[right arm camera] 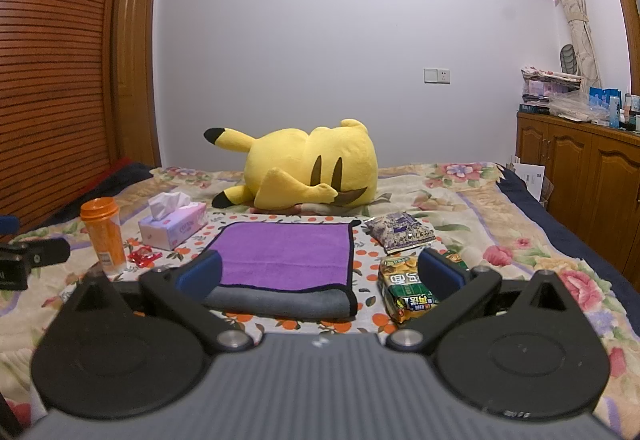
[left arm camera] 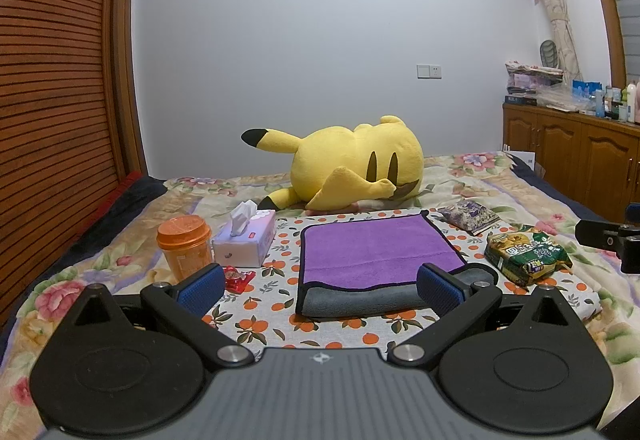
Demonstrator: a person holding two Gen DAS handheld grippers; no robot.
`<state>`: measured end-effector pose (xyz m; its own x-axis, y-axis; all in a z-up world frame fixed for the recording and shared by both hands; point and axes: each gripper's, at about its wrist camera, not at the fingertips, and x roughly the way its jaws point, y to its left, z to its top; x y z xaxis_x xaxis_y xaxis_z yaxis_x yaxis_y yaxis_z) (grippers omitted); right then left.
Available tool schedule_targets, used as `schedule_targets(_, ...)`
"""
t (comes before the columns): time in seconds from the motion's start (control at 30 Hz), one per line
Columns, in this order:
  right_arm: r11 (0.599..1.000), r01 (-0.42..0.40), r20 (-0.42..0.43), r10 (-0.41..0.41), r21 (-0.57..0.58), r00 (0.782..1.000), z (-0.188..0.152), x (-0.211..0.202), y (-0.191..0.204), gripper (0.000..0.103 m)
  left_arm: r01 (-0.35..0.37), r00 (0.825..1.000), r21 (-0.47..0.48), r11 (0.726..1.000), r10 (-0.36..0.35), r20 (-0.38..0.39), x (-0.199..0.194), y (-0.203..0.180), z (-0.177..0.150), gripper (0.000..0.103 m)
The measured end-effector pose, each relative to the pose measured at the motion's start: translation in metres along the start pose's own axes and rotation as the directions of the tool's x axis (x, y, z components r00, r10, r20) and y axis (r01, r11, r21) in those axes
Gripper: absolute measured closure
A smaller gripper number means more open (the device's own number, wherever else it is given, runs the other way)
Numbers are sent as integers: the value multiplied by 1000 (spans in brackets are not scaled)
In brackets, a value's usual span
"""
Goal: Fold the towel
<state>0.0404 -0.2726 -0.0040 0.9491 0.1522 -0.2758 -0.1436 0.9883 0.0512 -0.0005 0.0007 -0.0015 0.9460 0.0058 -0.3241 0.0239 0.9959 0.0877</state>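
Left gripper [left arm camera: 320, 286] is seen spread wide, blue pads [left arm camera: 202, 286] well apart, nothing held; it is hovering above the near edge of the towel [left arm camera: 376, 246], contact not confirmed. Right gripper [right arm camera: 320, 278] is likewise spread wide and empty; its left pad is seen in front of the towel's [right arm camera: 280, 252] near left corner, its right pad in front of the green snack bag [right arm camera: 404, 292]; touching cannot be told.

The towel is laid folded on the orange-print cloth [left arm camera: 280, 320] on the bed [right arm camera: 500, 224]: purple face up, grey layer showing along the near edge, black trim around.

Left of the towel, a red wrapper [left arm camera: 238, 278], an orange-lidded cup [left arm camera: 184, 248] and a tissue box [left arm camera: 246, 238] are set close together. Right of it, the green snack bag [left arm camera: 528, 254] is lying near, a purple snack bag [left arm camera: 470, 215] further back.

Behind the towel a yellow plush toy [left arm camera: 352, 163] is lying on its side. A wooden cabinet [left arm camera: 572, 151] is seen at far right.
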Motion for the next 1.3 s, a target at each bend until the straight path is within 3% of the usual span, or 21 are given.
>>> schedule_targets(1.3, 1000, -3, -16, 3, -1, 1000, 0, 3, 1, 0, 3, 1000, 8, 1000, -2, -26, 8, -1, -2, 0)
